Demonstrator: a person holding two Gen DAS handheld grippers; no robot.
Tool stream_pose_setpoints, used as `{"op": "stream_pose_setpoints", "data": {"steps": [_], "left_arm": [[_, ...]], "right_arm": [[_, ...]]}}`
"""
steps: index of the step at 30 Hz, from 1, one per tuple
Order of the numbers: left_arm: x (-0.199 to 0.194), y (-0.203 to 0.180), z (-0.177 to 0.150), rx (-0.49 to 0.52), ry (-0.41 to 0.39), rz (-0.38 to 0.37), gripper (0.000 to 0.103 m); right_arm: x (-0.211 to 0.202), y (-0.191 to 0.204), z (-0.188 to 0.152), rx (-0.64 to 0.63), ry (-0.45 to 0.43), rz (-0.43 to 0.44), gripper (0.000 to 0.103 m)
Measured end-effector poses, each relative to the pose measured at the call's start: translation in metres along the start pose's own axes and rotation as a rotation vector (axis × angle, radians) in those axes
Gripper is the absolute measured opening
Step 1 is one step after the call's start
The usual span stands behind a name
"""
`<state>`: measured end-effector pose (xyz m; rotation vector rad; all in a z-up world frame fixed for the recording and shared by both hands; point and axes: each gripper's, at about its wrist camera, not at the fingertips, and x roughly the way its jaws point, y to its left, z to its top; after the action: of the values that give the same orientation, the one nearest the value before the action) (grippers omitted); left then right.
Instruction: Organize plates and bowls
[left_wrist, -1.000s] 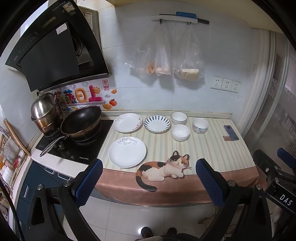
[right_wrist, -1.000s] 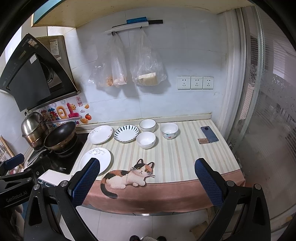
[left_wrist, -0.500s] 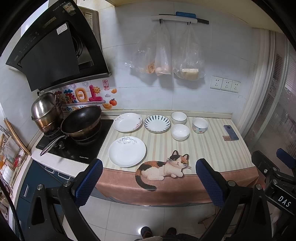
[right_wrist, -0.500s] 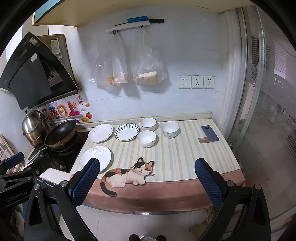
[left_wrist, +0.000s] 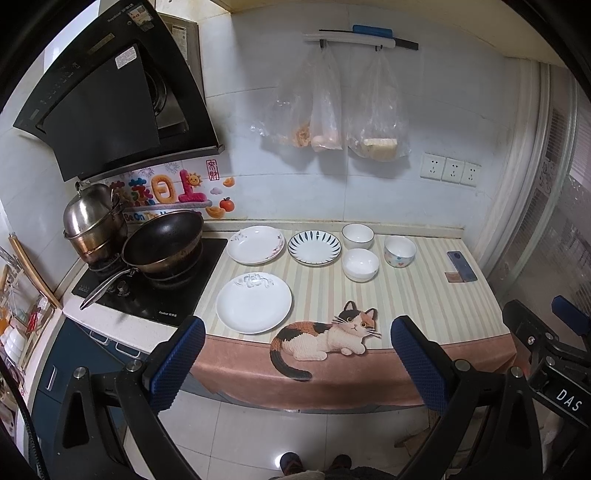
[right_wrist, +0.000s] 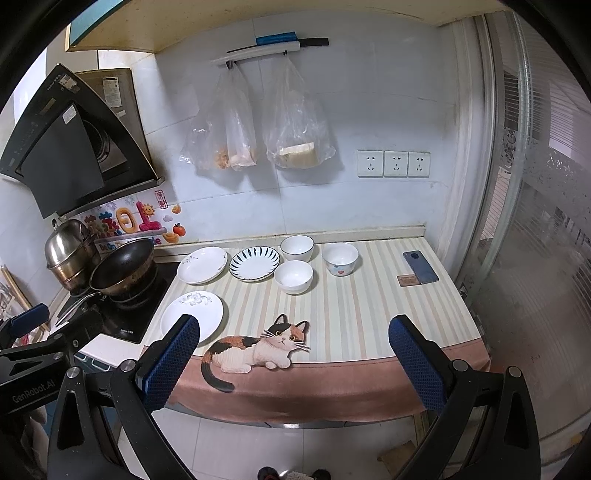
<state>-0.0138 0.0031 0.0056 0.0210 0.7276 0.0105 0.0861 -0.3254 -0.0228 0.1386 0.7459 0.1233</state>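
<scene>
Hidden and unreadable parts

The phone (left_wrist: 461, 266) lay too small to read, and the near plate's (right_wrist: 192, 314) front rim sat behind the right gripper's left finger (right_wrist: 170, 362).

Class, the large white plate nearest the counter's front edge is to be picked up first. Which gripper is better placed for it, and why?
Probably the left gripper. The large white plate lies on the counter's stove side, just ahead of its left finger. The right gripper faces further along, toward the bowls. Both are open and empty.
</scene>
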Motion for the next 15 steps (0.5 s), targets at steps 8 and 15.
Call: {"op": "stream_pose_setpoints", "data": {"steps": [8,15], "left_arm": [[-0.0003,0.0000,0.0006,0.000,-0.002,0.000,0.103],[-0.0003,-0.0020,0.0085,-0.002,-0.009,0.001,0.103]], "right_arm": [[-0.0002,0.0000,-0.0009,0.001,-0.001,0.000,0.103],[-0.0001,0.0008,-0.0001,-0.001,-0.001,0.000,0.103]]}}
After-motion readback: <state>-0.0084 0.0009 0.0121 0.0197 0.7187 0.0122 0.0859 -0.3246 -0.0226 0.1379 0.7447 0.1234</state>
